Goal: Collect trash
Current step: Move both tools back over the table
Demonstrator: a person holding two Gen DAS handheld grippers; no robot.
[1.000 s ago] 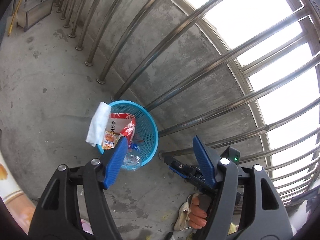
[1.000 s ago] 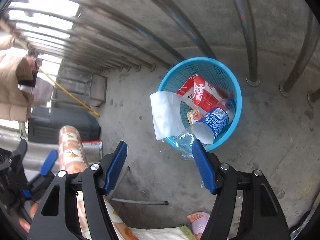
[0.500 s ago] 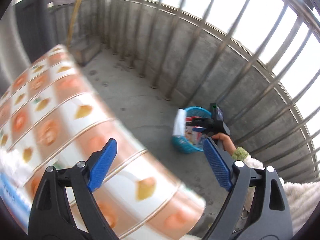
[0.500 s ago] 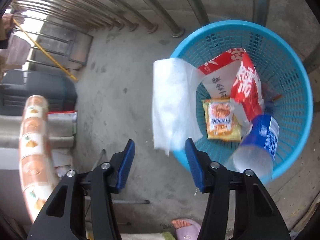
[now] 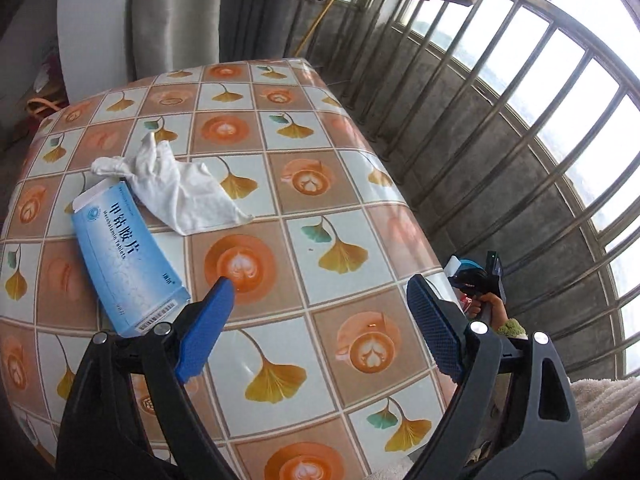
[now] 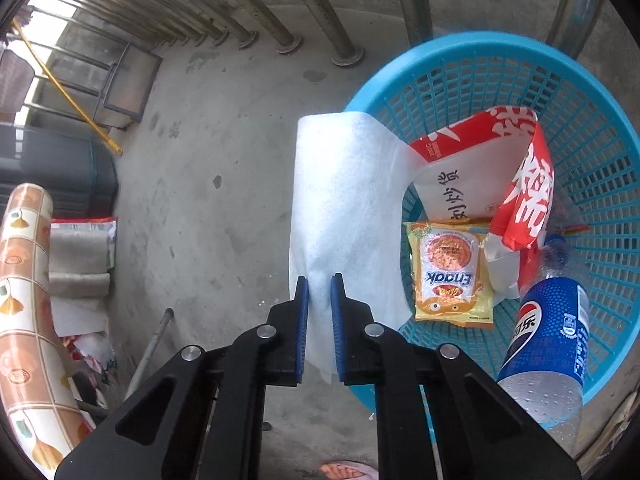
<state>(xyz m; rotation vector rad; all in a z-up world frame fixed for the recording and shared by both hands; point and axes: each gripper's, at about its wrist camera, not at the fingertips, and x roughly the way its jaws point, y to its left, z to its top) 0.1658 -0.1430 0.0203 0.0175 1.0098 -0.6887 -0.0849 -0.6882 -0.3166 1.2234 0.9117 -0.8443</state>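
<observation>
My right gripper [image 6: 319, 280] is shut on a white tissue sheet [image 6: 344, 208] that drapes over the rim of the blue mesh basket [image 6: 472, 46]. The basket holds a red-and-white bag [image 6: 520, 176], a yellow snack packet [image 6: 448, 272] and a Pepsi bottle [image 6: 544, 344]. My left gripper [image 5: 320, 304] is open and empty above a table with a patterned cloth [image 5: 340, 208]. On the table lie a blue medicine box [image 5: 124, 260] and a crumpled white tissue [image 5: 180, 188], to the left of and beyond the left gripper.
A metal railing [image 5: 520, 128] on a concrete wall borders the balcony. The basket stands on the concrete floor [image 6: 208, 152] near the railing posts. The table edge [image 6: 24, 280] shows at left in the right wrist view. A curtain [image 5: 180, 20] hangs behind the table.
My left gripper swung away from the basket up over the table. My right gripper moved down to the basket rim and closed on the white tissue sheet.
</observation>
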